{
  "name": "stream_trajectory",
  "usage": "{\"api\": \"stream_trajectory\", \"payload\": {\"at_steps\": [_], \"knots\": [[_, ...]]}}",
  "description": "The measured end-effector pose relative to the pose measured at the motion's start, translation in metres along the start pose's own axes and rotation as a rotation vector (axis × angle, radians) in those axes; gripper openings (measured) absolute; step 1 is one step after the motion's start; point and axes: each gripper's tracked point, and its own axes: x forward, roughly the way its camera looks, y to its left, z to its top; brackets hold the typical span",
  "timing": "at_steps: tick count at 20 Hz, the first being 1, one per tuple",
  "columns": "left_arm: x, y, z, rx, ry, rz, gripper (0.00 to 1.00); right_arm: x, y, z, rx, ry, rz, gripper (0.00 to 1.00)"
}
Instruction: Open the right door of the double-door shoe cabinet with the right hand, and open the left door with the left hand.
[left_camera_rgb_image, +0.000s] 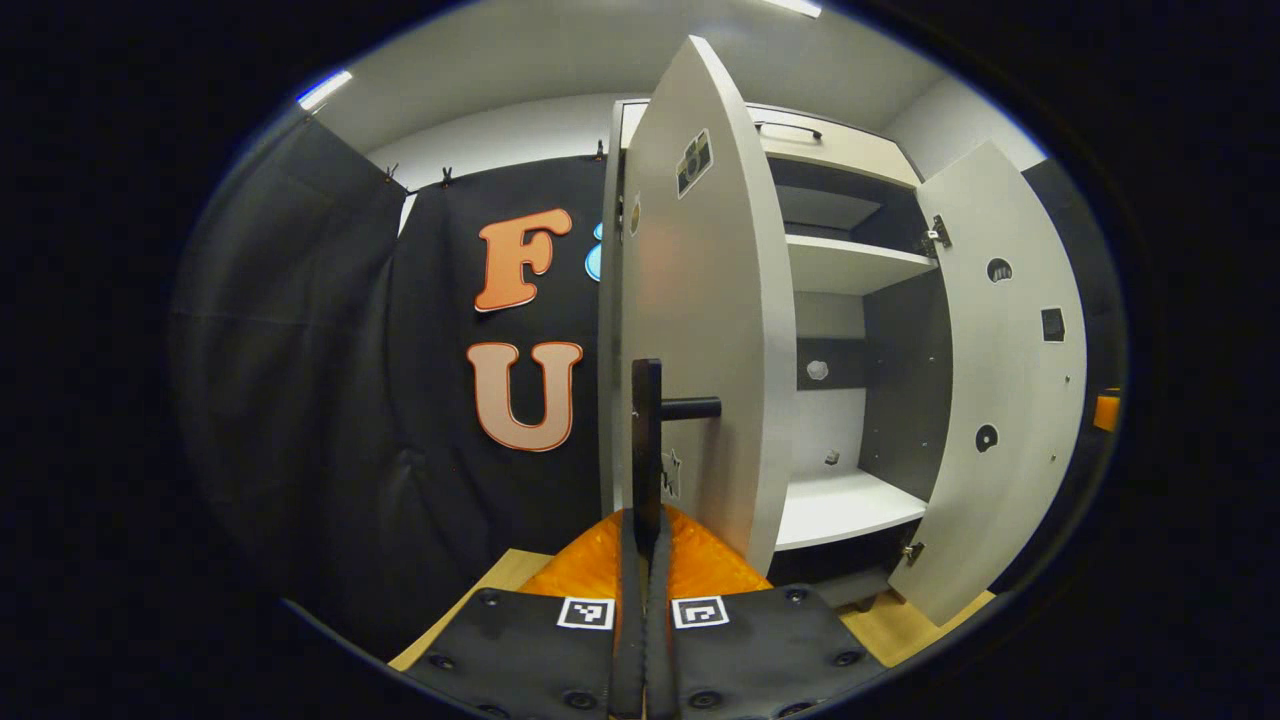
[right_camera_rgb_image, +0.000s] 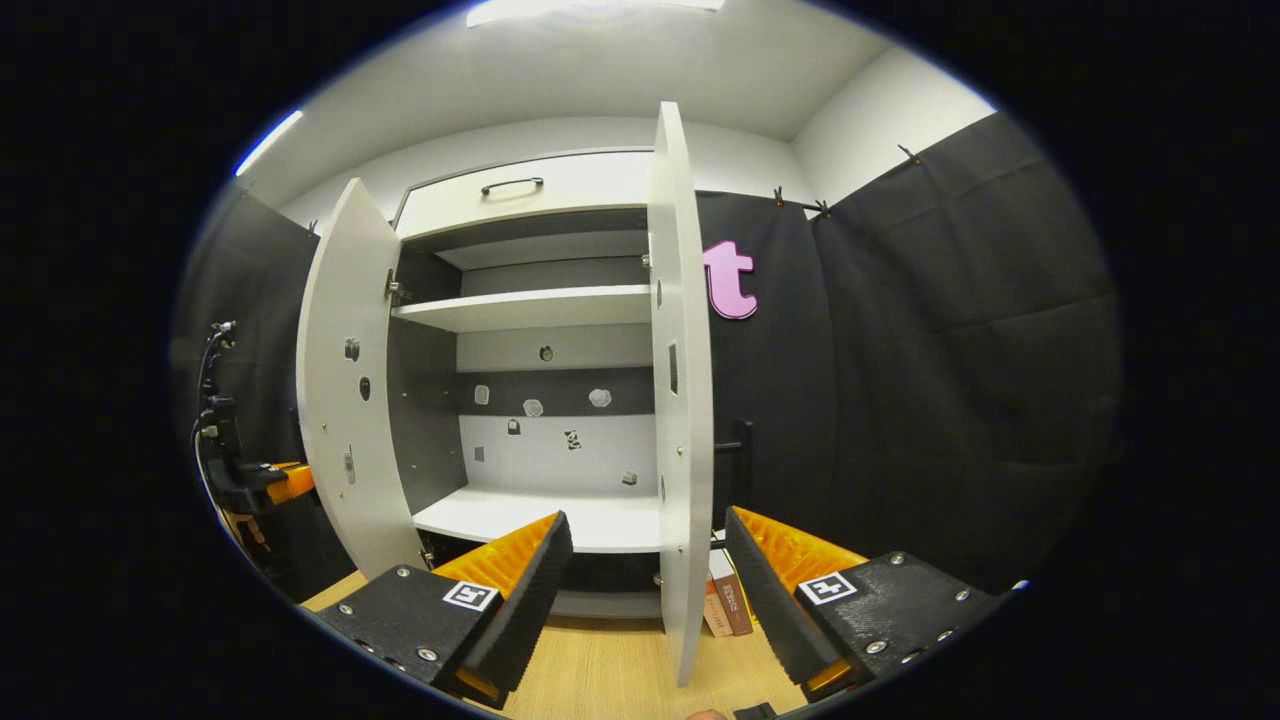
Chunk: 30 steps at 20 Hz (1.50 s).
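Observation:
The white shoe cabinet stands with both doors swung open. In the left gripper view the left door is seen nearly edge-on, and my left gripper is shut on its black bar handle. The right door hangs wide open on the far side. In the right gripper view my right gripper is open, its fingers apart on either side of the right door's lower edge. That door's black handle sits behind the panel. The left door and the left gripper show at the far left.
Inside are white shelves and a grey back panel with small stickers. A drawer with a black pull tops the cabinet. Two books stand on the wooden floor beside the right door. Black cloth walls close in on both sides.

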Motion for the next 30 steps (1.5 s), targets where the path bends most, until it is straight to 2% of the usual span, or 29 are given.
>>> {"api": "stream_trajectory", "payload": {"at_steps": [3, 8, 10, 12, 14, 18, 19, 20, 22, 24, 26, 27, 29, 30], "knots": [[-0.003, 0.021, -0.001, 0.004, -0.004, 0.005, 0.07, 0.001, 0.006, 0.000, -0.003, 0.002, 0.005, 0.93], [-0.009, 0.080, -0.004, -0.007, 0.002, 0.063, 0.07, 0.000, 0.016, 0.000, -0.012, 0.001, 0.011, 0.93], [-0.018, 0.073, -0.007, -0.079, 0.015, -0.014, 0.07, 0.002, 0.019, 0.001, -0.012, -0.002, 0.010, 0.94], [-0.025, 0.086, -0.008, -0.042, 0.038, 0.003, 0.07, 0.002, 0.021, 0.001, -0.019, 0.000, 0.006, 0.93], [-0.034, 0.085, -0.011, -0.033, 0.070, -0.012, 0.07, 0.002, 0.020, 0.002, -0.027, 0.001, 0.003, 0.93], [-0.049, 0.088, -0.002, -0.062, 0.100, -0.015, 0.09, 0.007, 0.023, 0.006, -0.041, -0.008, 0.013, 0.93], [-0.050, 0.091, 0.004, -0.057, 0.104, -0.009, 0.16, 0.008, 0.020, 0.007, -0.051, -0.006, 0.009, 0.93], [-0.054, 0.098, 0.008, -0.039, 0.104, 0.017, 0.30, 0.009, 0.018, 0.008, -0.058, -0.007, 0.003, 0.93], [-0.060, 0.106, 0.025, -0.007, 0.088, 0.055, 0.48, 0.011, 0.016, 0.013, -0.062, -0.017, -0.001, 0.93], [-0.065, 0.107, 0.043, -0.004, 0.055, 0.066, 0.52, 0.013, 0.013, 0.018, -0.067, -0.028, -0.011, 0.93], [-0.072, 0.108, 0.060, -0.005, 0.030, 0.068, 0.62, 0.014, 0.008, 0.024, -0.068, -0.042, -0.027, 0.94], [-0.075, 0.105, 0.068, -0.006, 0.020, 0.059, 0.63, 0.014, 0.006, 0.026, -0.067, -0.047, -0.035, 0.93], [-0.082, 0.101, 0.083, -0.009, 0.008, 0.039, 0.74, 0.015, 0.002, 0.031, -0.069, -0.061, -0.051, 0.93], [-0.083, 0.102, 0.091, -0.010, -0.006, 0.035, 0.86, 0.015, -0.001, 0.034, -0.071, -0.069, -0.057, 0.93]]}}
